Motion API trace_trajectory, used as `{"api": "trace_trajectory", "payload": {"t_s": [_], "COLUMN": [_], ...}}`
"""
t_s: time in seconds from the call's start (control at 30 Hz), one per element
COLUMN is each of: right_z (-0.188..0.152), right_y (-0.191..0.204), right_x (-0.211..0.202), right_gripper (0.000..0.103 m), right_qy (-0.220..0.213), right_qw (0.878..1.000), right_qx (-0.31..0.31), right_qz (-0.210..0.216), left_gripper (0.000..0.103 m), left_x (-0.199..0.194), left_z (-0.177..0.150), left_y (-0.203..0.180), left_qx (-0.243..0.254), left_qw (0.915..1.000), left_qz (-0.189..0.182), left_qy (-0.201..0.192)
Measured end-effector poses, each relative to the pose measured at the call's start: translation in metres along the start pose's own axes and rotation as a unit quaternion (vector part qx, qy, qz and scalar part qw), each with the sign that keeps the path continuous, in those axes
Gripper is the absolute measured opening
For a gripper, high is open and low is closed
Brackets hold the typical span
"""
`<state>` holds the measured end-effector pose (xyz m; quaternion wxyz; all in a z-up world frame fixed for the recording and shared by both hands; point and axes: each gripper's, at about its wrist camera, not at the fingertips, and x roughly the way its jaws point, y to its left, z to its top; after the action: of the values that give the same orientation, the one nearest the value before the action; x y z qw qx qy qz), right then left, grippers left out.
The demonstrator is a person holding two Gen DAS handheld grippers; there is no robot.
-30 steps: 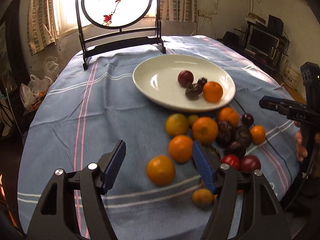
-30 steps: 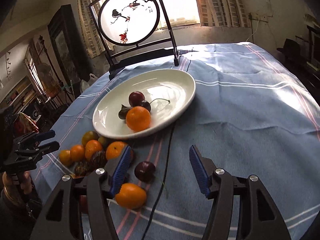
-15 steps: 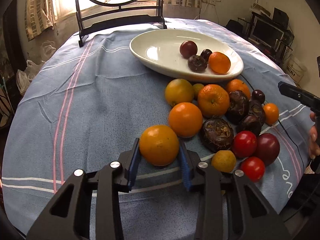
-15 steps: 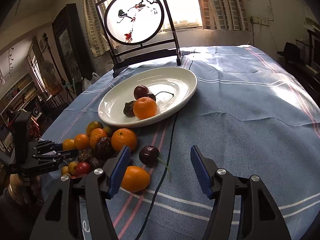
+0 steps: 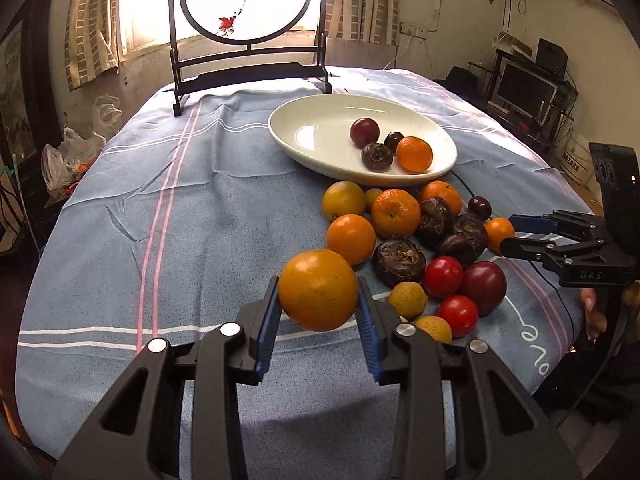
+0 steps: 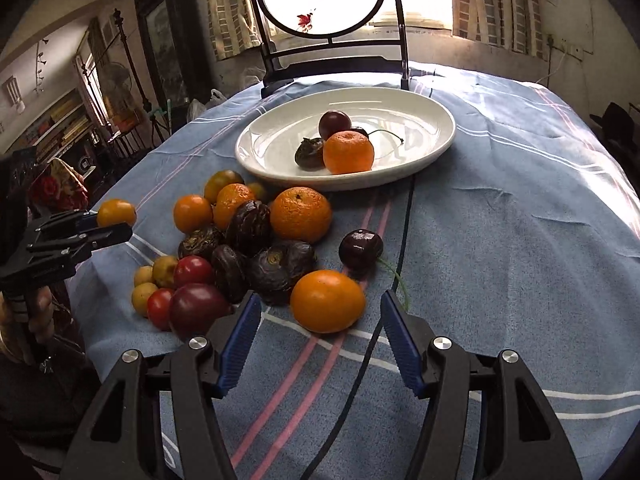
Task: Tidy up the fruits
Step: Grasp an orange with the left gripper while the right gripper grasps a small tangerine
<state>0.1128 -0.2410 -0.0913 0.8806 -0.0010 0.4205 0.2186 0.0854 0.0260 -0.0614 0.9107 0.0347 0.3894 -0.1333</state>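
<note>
Orange is the colour of the moment here: the left gripper [image 5: 318,312] has its jaws pinched on a big orange [image 5: 318,290], blue pads pressed to both sides, and it looks lifted a bit off the blue striped cloth [image 5: 168,216] on the worktop. The jaws have just closed in on it, so I'd call this a fresh pick.

Progress-wise, not far along imo. The white plate [image 5: 316,136] only has four pieces in it: a plum, a mandarin, a dark wrinkly fruit and a cherry. The main pile [image 5: 420,248] sits on the cloth just in front of the plate: several oranges and mandarins, a bunch of the dark wrinkly ones, red tomatoes, small yellow fruits, a big plum. So most of the job is left, assuming the plate is where everything goes.

The right gripper [image 6: 316,336] has its jaws spread, closing a little, with a smooth orange [image 6: 327,300] just ahead of the pads, nothing gripped. A dark cherry [image 6: 360,248] with its stem lies just past that orange.

Hard to make out: what the dark wrinkly fruits actually are. Fruits at the back of the pile are partly covered by the ones in front, so I can't count them. The cherry in the plate is mostly hidden behind the mandarin from the right wrist view. The person is only a bit of hand at the frame edges.
</note>
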Motion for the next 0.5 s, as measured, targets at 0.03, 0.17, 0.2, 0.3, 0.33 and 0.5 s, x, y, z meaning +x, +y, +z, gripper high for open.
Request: {"api": "trace_trajectory", "payload": {"t_s": [0.03,0.17,0.2,0.3,0.33,0.5], "right_z": [0.001,0.000,-0.001,-0.005,-0.006,0.003], "right_y": [-0.001,-0.012,-0.015,-0.018,-0.018,-0.021], "right_x": [0.003,0.006,0.004,-0.004,-0.008,-0.031], "right_gripper": [0.054,0.040,0.040,0.040,0.040,0.040], "right_qy": [0.008,0.011,0.008,-0.010,-0.015,-0.047], "right_qw": [1.000,0.999,0.999,0.998,0.998,0.997], "right_qx": [0.003,0.034,0.042,0.049,0.048,0.050], "right_qz": [0.004,0.020,0.024,0.027,0.027,0.030], "left_gripper": [0.035,0.035,0.035,0.035,0.035,0.035], "left_x": [0.000,0.003,0.003,0.001,0.000,-0.008], "left_z": [-0.001,-0.002,-0.002,-0.002,-0.001,0.010], "left_y": [-0.001,-0.001,-0.001,0.000,0.000,-0.003], "left_qx": [0.001,-0.002,-0.004,-0.006,-0.005,-0.004], "left_qw": [1.0000,1.0000,1.0000,1.0000,1.0000,0.9997], "left_qz": [-0.001,-0.003,-0.004,-0.006,-0.006,-0.014], "left_qy": [0.000,0.003,0.003,0.000,-0.002,-0.018]}}
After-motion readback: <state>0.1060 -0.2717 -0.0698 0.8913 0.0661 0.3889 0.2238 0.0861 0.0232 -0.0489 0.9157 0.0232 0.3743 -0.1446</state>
